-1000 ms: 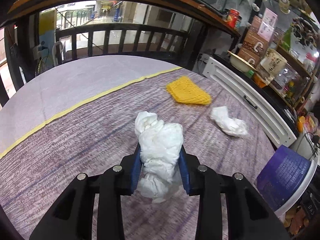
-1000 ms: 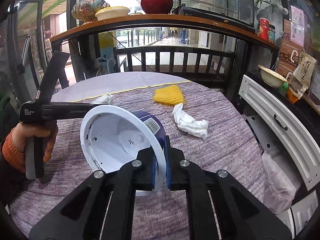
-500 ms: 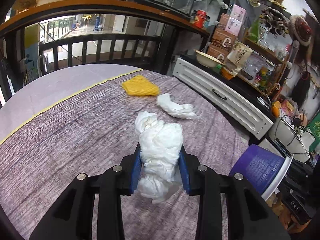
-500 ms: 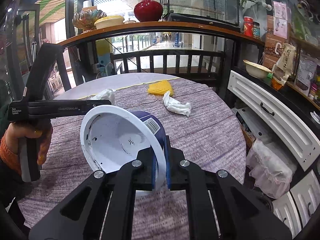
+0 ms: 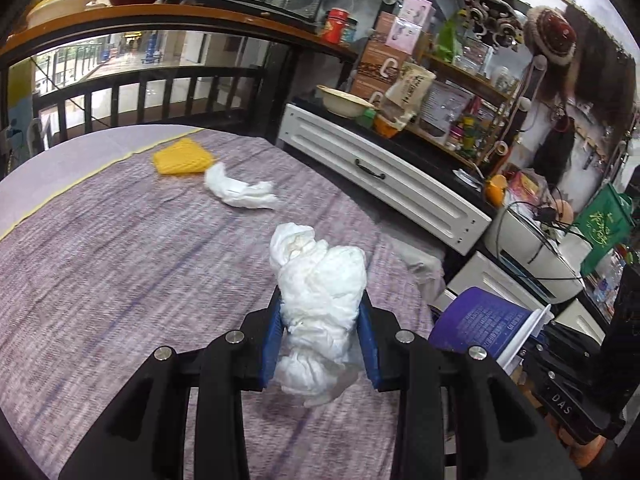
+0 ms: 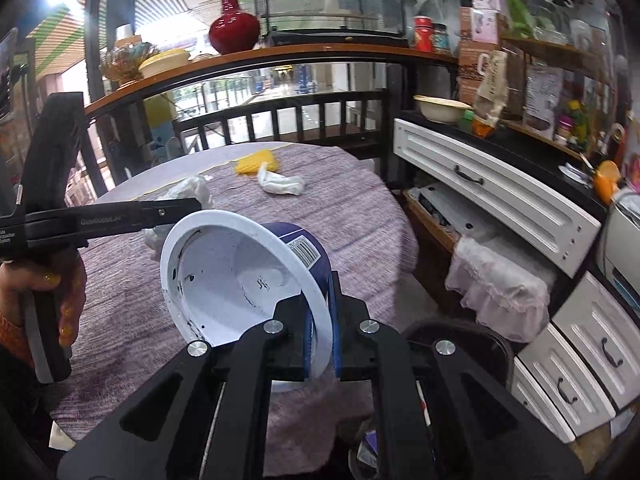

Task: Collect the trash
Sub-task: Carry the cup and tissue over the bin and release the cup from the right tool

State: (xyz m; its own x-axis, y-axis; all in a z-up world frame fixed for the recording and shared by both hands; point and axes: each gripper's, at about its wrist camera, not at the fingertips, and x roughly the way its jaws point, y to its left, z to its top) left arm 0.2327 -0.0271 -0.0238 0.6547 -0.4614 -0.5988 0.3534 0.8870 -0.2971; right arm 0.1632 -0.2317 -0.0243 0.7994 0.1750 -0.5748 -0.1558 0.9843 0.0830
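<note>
My left gripper point(image 5: 320, 340) is shut on a crumpled white tissue point(image 5: 320, 288), held above the purple tablecloth. My right gripper point(image 6: 320, 320) is shut on the rim of a blue paper cup point(image 6: 240, 276) with a white inside, tilted with its mouth toward the left. In the left wrist view the cup point(image 5: 480, 324) sits at the lower right, past the table edge. In the right wrist view the left gripper point(image 6: 176, 208) and its tissue point(image 6: 192, 192) are just left of and above the cup mouth. Another crumpled tissue point(image 5: 240, 192) and a yellow foam net point(image 5: 182, 157) lie at the table's far side.
The round table point(image 6: 360, 216) has a purple cloth. A white drawer cabinet point(image 6: 500, 196) stands to the right, with cluttered shelves above it. A black railing point(image 5: 140, 92) runs behind the table. A dark bin point(image 6: 460, 344) sits on the floor below the right gripper.
The left gripper has swung right with the tissue, nearer the cup. The right gripper and cup have pulled back toward the table's right edge. Both grips are unchanged.
</note>
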